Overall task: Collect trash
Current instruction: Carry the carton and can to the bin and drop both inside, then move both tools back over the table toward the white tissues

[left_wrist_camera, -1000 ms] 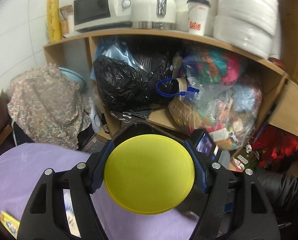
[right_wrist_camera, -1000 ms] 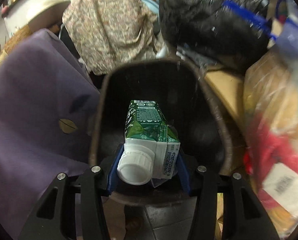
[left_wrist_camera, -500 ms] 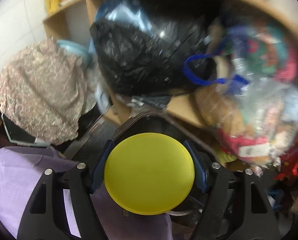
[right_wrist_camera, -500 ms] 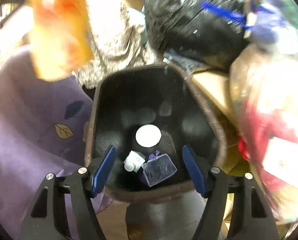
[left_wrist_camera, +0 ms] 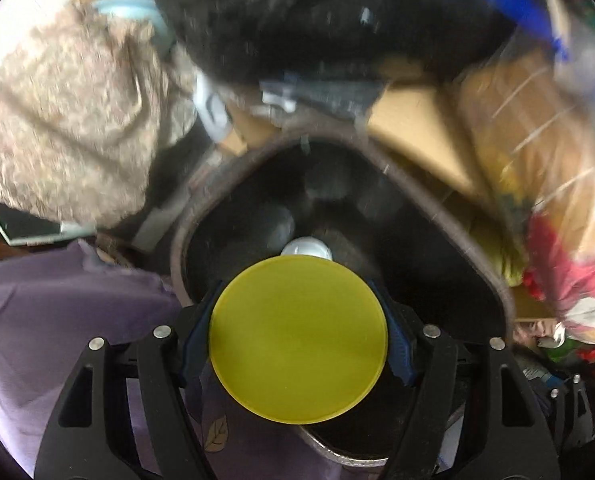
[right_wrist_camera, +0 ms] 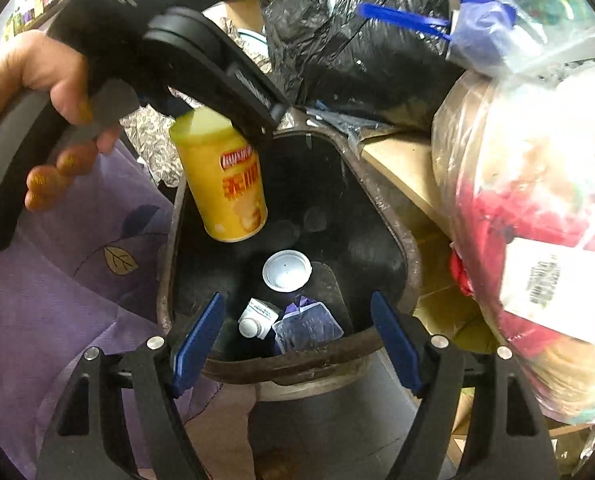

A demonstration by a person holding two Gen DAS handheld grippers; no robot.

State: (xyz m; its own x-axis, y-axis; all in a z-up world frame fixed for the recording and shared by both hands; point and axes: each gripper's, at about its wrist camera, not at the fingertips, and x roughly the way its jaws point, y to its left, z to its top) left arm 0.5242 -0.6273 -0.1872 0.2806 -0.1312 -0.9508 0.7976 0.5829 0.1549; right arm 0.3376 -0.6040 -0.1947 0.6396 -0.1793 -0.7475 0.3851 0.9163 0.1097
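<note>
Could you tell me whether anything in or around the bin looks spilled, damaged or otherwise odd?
Nothing looks spilled. The bin's rim looks worn and grimy. Inside lie a carton, a white lid and a clear wrapper.

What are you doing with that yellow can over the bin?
A person is throwing rubbish away. The left tool grips a yellow cylindrical can by its sides, right above the dark open-topped bin. The right tool is empty, its jaws opening above the bin. A small white-capped carton, a round white lid and a clear wrapper already lie inside.
</note>
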